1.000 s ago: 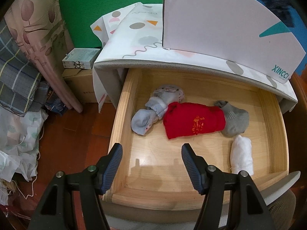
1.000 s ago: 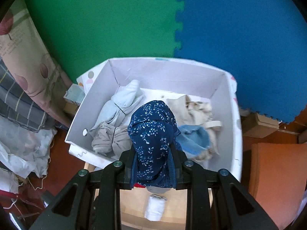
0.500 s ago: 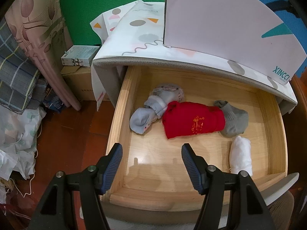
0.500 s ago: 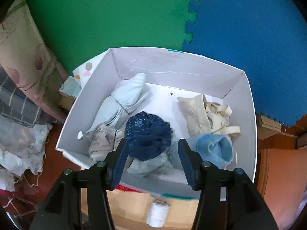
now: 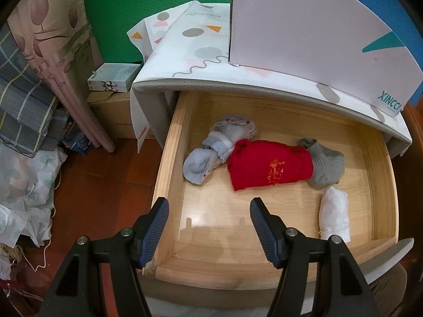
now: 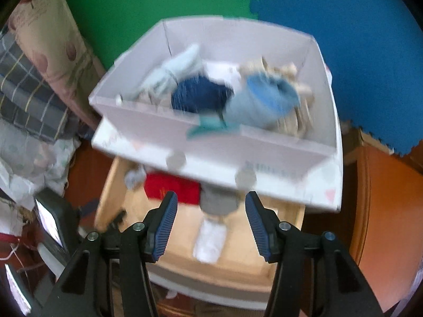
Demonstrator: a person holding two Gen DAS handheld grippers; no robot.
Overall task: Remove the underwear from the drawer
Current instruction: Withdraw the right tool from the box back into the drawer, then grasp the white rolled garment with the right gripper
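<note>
The wooden drawer (image 5: pixel 169 163) stands open. In it lie a red folded garment (image 5: pixel 269 167), a light blue bundle (image 5: pixel 203 162), a grey sock (image 5: pixel 326 167), a pale patterned piece (image 5: pixel 236 125) and a white roll (image 5: pixel 334 216). My left gripper (image 5: pixel 207 222) is open and empty above the drawer's front. My right gripper (image 6: pixel 210 219) is open and empty, above the drawer (image 6: pixel 264 266) and in front of the white box (image 6: pixel 211 142). The dark blue underwear (image 6: pixel 198 95) lies in that box among other clothes. The right wrist view is blurred.
The white box (image 5: pixel 304 26) sits on the patterned cabinet top (image 5: pixel 198 60). Curtain and plaid fabric (image 5: pixel 31 84) hang at left, cardboard boxes (image 5: pixel 113 121) behind, cloth piles (image 5: pixel 23 185) on the red floor. A device with a screen (image 6: pixel 51 219) is left of the drawer.
My right gripper opened and dropped the dark blue underwear into the white box, then pulled back and down towards the drawer. My left gripper barely moved.
</note>
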